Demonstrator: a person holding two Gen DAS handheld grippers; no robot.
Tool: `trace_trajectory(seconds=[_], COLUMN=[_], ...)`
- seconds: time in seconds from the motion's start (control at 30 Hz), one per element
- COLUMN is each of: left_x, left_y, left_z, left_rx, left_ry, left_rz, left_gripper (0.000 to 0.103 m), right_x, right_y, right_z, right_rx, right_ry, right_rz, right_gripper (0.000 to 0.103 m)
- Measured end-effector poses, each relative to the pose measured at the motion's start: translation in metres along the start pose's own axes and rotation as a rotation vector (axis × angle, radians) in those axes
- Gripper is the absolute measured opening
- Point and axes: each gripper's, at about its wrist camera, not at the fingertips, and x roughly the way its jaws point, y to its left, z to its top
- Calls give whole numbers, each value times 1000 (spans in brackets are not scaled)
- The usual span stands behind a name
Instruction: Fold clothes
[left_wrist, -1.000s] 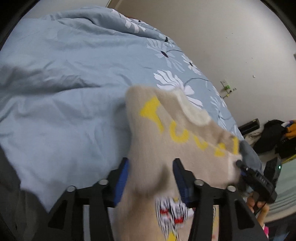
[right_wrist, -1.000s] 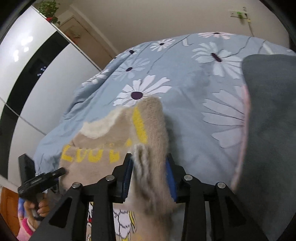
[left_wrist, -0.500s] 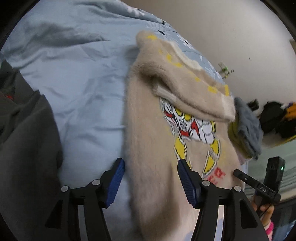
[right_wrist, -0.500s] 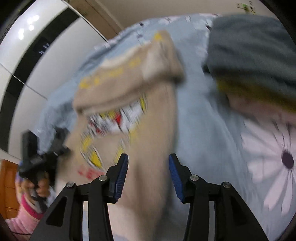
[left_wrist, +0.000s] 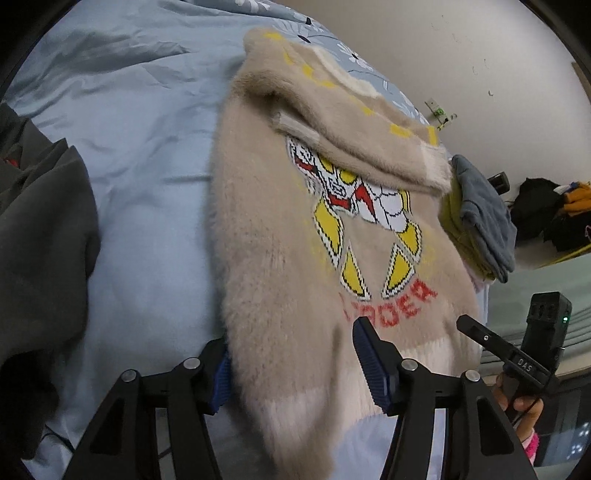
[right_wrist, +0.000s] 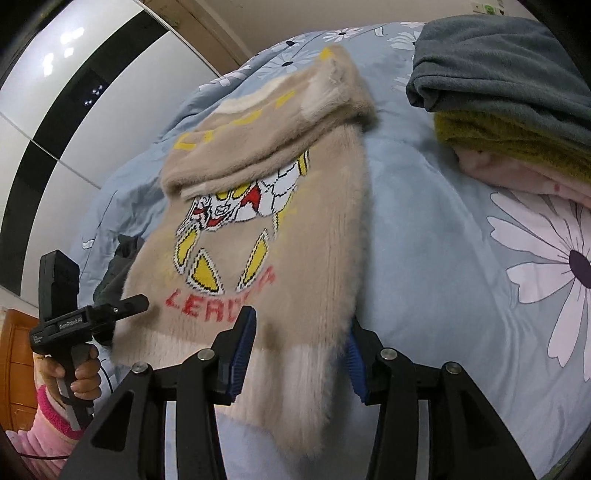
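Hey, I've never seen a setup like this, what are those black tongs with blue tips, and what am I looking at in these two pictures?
Those are two hand-held grippers; a person holds one in each hand. Each carries a camera looking along its fingers, so one picture is from the left gripper and the other from the right gripper. On a blue flowered bedsheet lies a fuzzy beige sweater with a cartoon print, its top folded down. Both grippers are open, straddling the sweater's bottom hem at opposite corners without pinching it. A stack of folded clothes sits beside it, and a dark garment lies on the other side.
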Motion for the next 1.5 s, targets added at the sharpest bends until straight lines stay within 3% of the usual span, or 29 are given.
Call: trace_trajectory(seconds=[0.27,0.47,0.53,0.57,0.6,0.7,0.87,1.03,1.5], left_x=[-1,-3,-4,-4,-7,-16,-53,-41,-42], left_y=[-4,4,8,8,7,7,24,52,57], left_z=[-8,-9,-10,-10,-9,-6,1,-8,-17], left_rx=[24,0,-23,-28,-27,-26,-50,-128,-98], left_ry=[-3,-17,-16,-19,-23,-38,-113,-59,-28], left_rz=[29,83,65,61,57,40,9,6,-72], left_gripper=[58,22,13,12,11,11,10,10,13], right_x=[-2,-4,-4,-5,-5,-7,-22,-12,-12], right_y=[1,-1,-1,-2,-2,-2,18,20,13], right_z=[-12,-12,-12,-12,-12,-12,-23,-37,-43], right_rx=[8,49,68,77,86,103,52,52,62], right_ry=[17,-6,-17,-22,-27,-44,-62,-11,23], right_rz=[-3,0,2,3,4,2,17,48,91], right_gripper=[47,46,34,19,13,10,9,9,12])
